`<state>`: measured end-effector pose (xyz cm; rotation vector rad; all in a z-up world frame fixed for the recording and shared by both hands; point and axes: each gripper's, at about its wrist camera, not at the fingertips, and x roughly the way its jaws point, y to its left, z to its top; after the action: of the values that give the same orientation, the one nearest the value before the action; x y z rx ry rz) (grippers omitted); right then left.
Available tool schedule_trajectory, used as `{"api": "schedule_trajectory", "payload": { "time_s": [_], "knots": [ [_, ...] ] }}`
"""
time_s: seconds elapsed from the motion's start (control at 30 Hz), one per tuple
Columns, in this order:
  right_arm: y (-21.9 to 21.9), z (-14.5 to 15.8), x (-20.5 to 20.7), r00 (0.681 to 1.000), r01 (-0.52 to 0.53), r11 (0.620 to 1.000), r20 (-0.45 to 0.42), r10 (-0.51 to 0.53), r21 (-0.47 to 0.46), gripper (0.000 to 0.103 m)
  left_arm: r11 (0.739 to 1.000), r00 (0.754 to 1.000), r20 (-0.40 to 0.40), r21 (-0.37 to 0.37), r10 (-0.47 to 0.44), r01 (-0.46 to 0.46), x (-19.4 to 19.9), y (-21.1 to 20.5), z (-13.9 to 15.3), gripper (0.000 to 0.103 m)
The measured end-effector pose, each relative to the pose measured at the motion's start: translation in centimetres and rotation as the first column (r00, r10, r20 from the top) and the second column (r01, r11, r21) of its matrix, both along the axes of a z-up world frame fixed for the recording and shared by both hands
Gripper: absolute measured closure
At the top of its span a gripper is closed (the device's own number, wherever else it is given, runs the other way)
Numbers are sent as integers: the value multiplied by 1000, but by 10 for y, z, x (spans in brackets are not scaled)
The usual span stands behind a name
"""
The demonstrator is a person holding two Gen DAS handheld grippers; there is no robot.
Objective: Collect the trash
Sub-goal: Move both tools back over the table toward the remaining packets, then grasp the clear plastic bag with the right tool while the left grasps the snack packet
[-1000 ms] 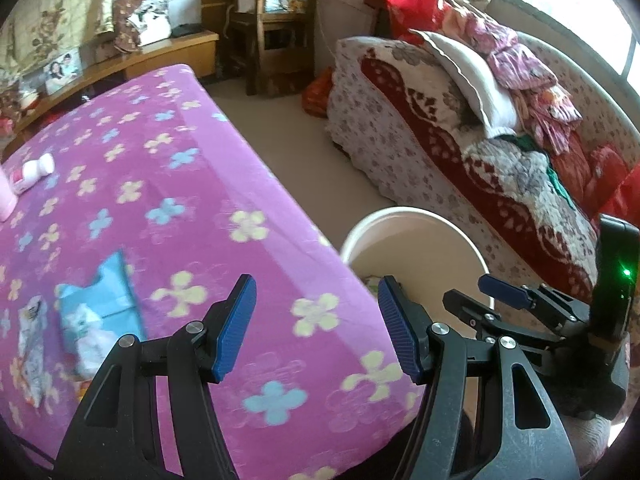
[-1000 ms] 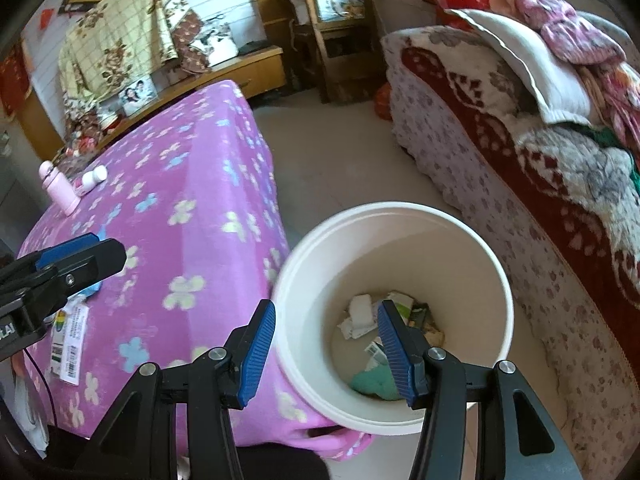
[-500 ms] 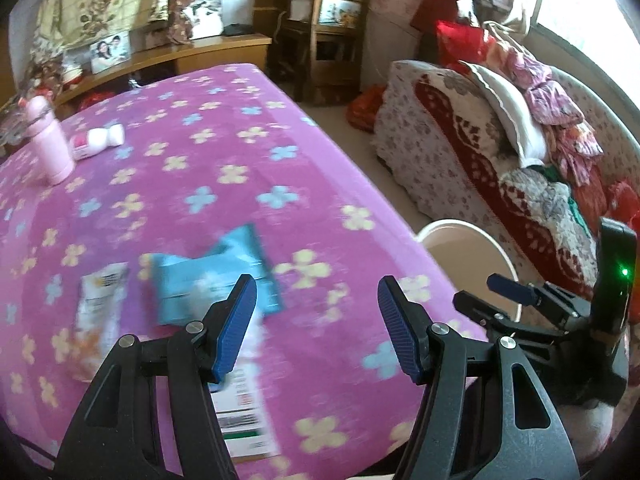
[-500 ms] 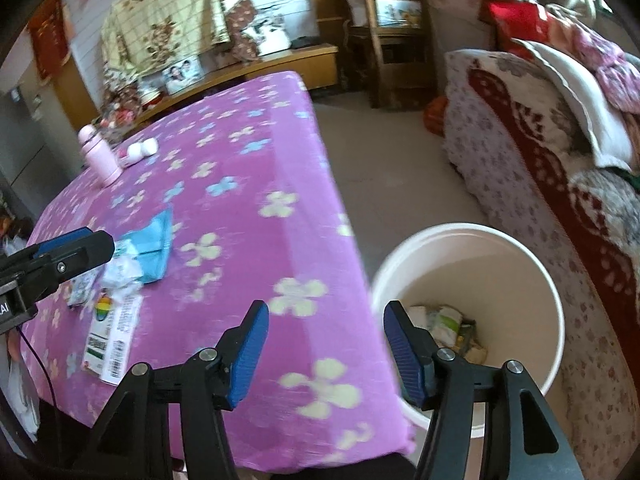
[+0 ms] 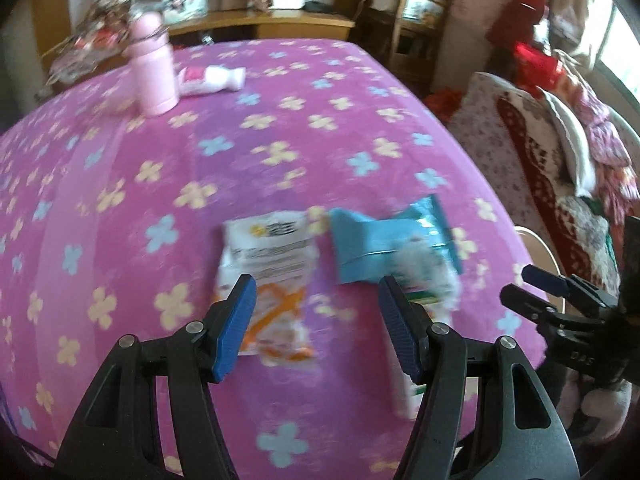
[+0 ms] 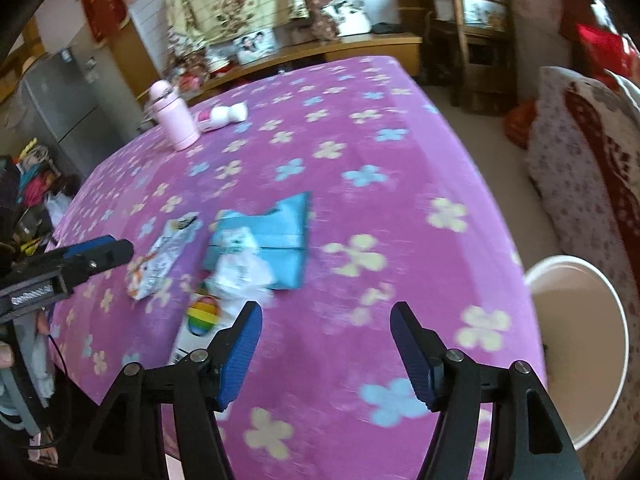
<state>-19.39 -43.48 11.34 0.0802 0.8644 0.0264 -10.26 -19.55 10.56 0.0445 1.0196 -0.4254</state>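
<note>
Left hand-held gripper point(image 5: 316, 312) fingers spread, nothing between them, angled down over the surface point(image 5: 120, 184) near its front edge. Directly ahead: white-and-orange wrapper point(image 5: 268, 276), with a blue packet point(image 5: 384, 244) just beside it toward the right edge. Right hand-held gripper point(image 6: 326, 344) also spread and empty, tilted down at the same front edge. Crumpled white paper point(image 6: 240, 272) lies on the packet. White bucket point(image 6: 580, 360) stands on the floor off the right edge. Frames are motion-blurred.
</note>
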Motion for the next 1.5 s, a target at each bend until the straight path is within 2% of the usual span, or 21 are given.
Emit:
{"api": "schedule_trajectory", "payload": {
  "time_s": [0.2,0.43,0.5,0.57,0.6,0.67,0.73,0.83,0.87,0.97,1.07,1.5],
  "knots": [
    [39,-1,24,996,-89,996,2,90,-14,38,999,998,-45,-34,40,-42,10,17,-19,41],
    [59,-17,52,990,-135,990,-35,134,-29,38,998,996,-83,-44,44,-48,24,22,-45,41],
    [62,-21,58,990,-141,989,-35,140,-39,38,998,995,-82,-24,50,-52,27,21,-50,41],
    [63,-24,61,990,-138,990,-22,137,-44,39,999,997,-48,0,52,-52,28,19,-52,41],
    [63,-25,62,991,-137,990,-20,136,-42,40,999,998,-45,10,49,-49,28,18,-53,41],
    [62,-27,64,990,-141,989,-25,141,-32,58,999,998,-42,15,45,-44,29,17,-54,41],
    [62,-31,67,989,-142,990,-38,141,-24,68,999,998,-41,13,43,-42,30,20,-55,41],
    [62,-31,63,988,-154,988,-27,153,-13,75,999,999,-37,8,40,-40,28,23,-56,49],
    [63,-28,60,987,-158,987,-16,158,-16,75,999,999,-33,4,32,-32,26,25,-55,60],
    [62,-18,51,986,-167,986,14,167,-10,76,1000,1000,-12,15,4,-3,18,24,-48,72],
    [60,-10,43,985,-170,985,31,170,-9,76,1000,1000,23,5,-18,17,10,22,-35,91],
    [49,6,21,985,-160,987,57,161,-15,76,996,999,34,-73,-42,44,-6,21,-10,95]
  ]
}}
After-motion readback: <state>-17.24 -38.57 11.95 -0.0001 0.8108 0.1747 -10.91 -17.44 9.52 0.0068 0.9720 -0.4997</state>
